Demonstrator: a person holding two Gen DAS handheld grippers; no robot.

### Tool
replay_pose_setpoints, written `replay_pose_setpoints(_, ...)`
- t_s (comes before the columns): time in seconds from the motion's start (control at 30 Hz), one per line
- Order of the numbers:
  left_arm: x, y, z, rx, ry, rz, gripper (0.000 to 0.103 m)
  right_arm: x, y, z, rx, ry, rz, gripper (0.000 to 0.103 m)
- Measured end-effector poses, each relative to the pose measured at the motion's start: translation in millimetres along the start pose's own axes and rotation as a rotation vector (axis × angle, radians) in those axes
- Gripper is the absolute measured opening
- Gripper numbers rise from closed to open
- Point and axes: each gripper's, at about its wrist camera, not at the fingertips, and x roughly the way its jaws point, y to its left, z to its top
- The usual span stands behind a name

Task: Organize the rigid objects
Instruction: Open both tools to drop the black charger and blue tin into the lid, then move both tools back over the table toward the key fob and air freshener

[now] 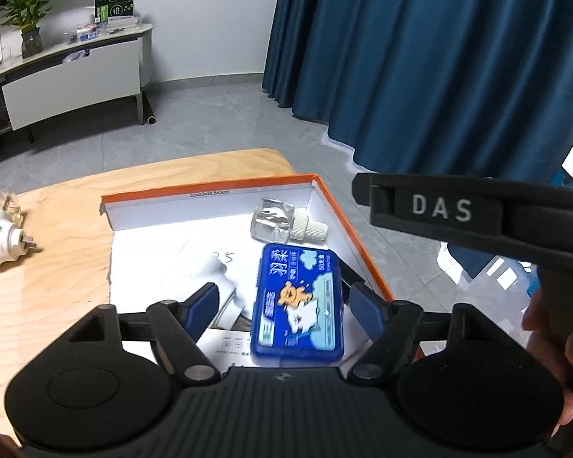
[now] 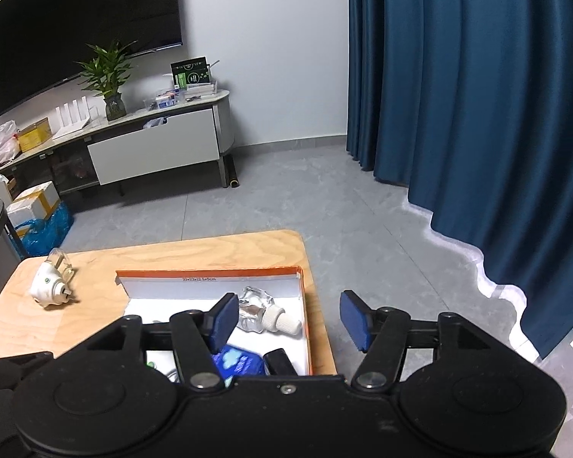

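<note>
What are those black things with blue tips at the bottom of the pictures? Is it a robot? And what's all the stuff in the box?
No robot here: a person holds two grabbing tools, one in each hand. Each tool has a camera that looks out along its two blue-tipped fingers, so each picture is one tool's own view. In the first you see the left gripper, and the right tool's black body crosses in front. The second shows the right gripper. Both are open and hold nothing.

On the wooden table sits an orange-edged box. Inside lie a blue case with a cartoon bear and a clear little bottle with a white cap. A white plug-in device lies outside the box.
</note>
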Motion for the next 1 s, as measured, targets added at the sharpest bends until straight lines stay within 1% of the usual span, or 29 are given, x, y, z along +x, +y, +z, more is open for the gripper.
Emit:
replay_pose_setpoints(0.13, -15, 8, -3, -0.006, -0.036, 0.005, 0.083, -9, 5, -2, 0.002, 0.003, 0.03, 0.074)
replay_pose_setpoints(0.27, -33, 22, -11, -0.011, -0.056, 0.004, 0.083, -17, 19, -5, -0.012, 0.001, 0.067, 0.077)
replay_pose_setpoints(0.33, -44, 30, -16, 0.004, -0.066, 0.005, 0.083, -20, 27, -6, -0.018, 0.003, 0.085, 0.077)
replay_pose_setpoints(0.47, -69, 59, -37, 0.023, -0.099, -0.02, 0.085, -27, 44, -11, -0.026, 0.013, 0.136, 0.078)
replay_pose_setpoints(0.57, -86, 88, -58, 0.047, -0.114, -0.005, 0.088, -35, 58, -14, -0.046, 0.014, 0.166, 0.078)
replay_pose_setpoints(0.6, -90, 97, -66, 0.053, -0.108, 0.012, 0.089, -37, 63, -15, -0.053, 0.014, 0.177, 0.078)
replay_pose_setpoints(0.7, -93, 128, -88, 0.046, -0.055, 0.056, 0.089, -41, 76, -19, -0.058, 0.023, 0.217, 0.078)
replay_pose_setpoints(0.77, -95, 142, -100, 0.055, -0.028, 0.08, 0.089, -42, 87, -24, -0.06, 0.036, 0.246, 0.078)
replay_pose_setpoints(0.83, -92, 147, -109, 0.1, -0.009, 0.099, 0.089, -42, 99, -29, -0.076, 0.048, 0.262, 0.078)
replay_pose_setpoints(0.93, -84, 154, -119, 0.156, 0.009, 0.093, 0.089, -43, 118, -35, -0.104, 0.067, 0.283, 0.078)
replay_pose_setpoints(0.97, -80, 154, -120, 0.172, 0.013, 0.091, 0.088, -44, 123, -37, -0.115, 0.07, 0.29, 0.078)
replay_pose_setpoints(1.0, -77, 154, -122, 0.184, 0.023, 0.09, 0.084, -45, 128, -39, -0.126, 0.072, 0.294, 0.078)
